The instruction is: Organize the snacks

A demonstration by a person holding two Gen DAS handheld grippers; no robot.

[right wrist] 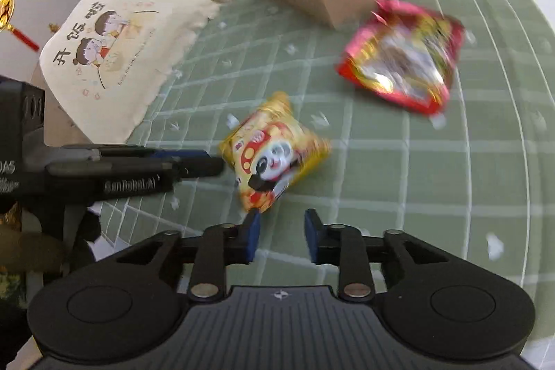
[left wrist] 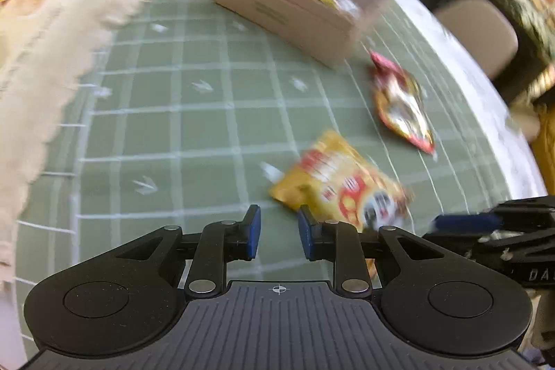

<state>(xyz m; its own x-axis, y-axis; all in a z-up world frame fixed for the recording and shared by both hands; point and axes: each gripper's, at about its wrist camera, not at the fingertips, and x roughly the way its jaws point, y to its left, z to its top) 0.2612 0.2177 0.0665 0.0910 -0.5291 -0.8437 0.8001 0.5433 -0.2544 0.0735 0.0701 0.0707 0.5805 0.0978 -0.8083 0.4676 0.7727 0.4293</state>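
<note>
Snack inventory, green grid-patterned tablecloth (left wrist: 194,134). Yellow foil snack packet with red and white print (right wrist: 274,155) lay flat at table centre, long axis running from 7 to 1 o'clock in the right wrist view, one end just ahead of the right gripper (right wrist: 281,236). Red foil snack packet with silver panel (right wrist: 402,58) lay flat at 2 o'clock from the yellow one, well apart from it, long axis from 11 to 5 o'clock. Beige rectangular open-top box (left wrist: 288,13) stood beyond both, at 12 o'clock, with blurred snack packets inside. Cream fringed cloth printed with cartoon children (right wrist: 114,58) lay at 10 o'clock.

Right gripper was pitched steeply down toward the table, blue pads apart with a narrow gap, nothing between them. Left gripper (left wrist: 278,236) was pitched likewise, pads narrowly apart and empty; the yellow packet lay just past its right fingertip. In the right wrist view it reached in from 9 o'clock, tips just beside the yellow packet.
</note>
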